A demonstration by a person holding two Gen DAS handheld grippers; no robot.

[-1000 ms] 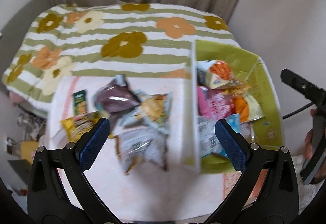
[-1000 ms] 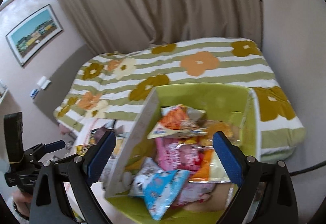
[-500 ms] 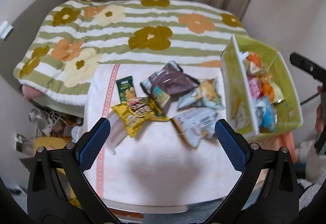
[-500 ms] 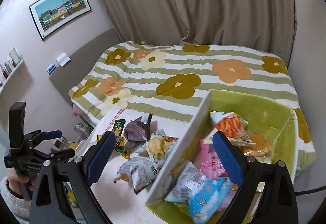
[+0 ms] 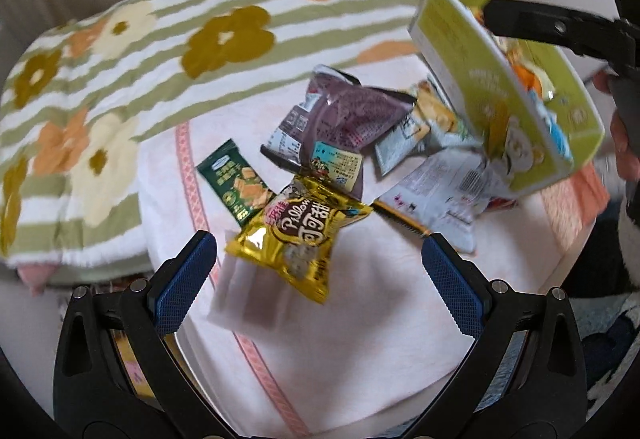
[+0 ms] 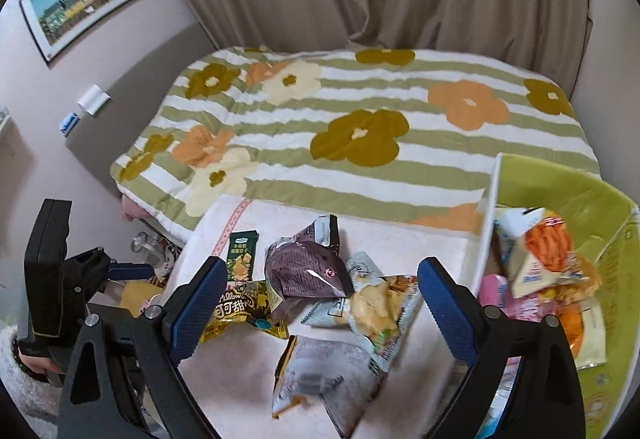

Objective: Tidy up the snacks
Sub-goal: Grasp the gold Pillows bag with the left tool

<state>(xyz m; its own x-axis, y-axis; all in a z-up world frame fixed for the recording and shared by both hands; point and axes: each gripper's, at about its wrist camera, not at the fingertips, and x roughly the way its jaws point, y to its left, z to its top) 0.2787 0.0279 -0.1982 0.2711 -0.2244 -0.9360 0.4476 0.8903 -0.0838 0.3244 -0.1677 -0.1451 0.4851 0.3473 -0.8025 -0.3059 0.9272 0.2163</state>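
Both claws, the left claw [image 5: 318, 265] and right claw [image 6: 318, 301], are wide open and empty, so grabbing the slippery gold bag [image 5: 302, 235] by a corner could drop it off the worktop [image 5: 360, 339].

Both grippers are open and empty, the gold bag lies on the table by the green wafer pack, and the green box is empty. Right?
One thing is wrong: the green box is not empty. The right wrist view shows snack bags inside it. The rest holds: the left gripper and right gripper are open and empty, and the gold bag lies by the green wafer pack.
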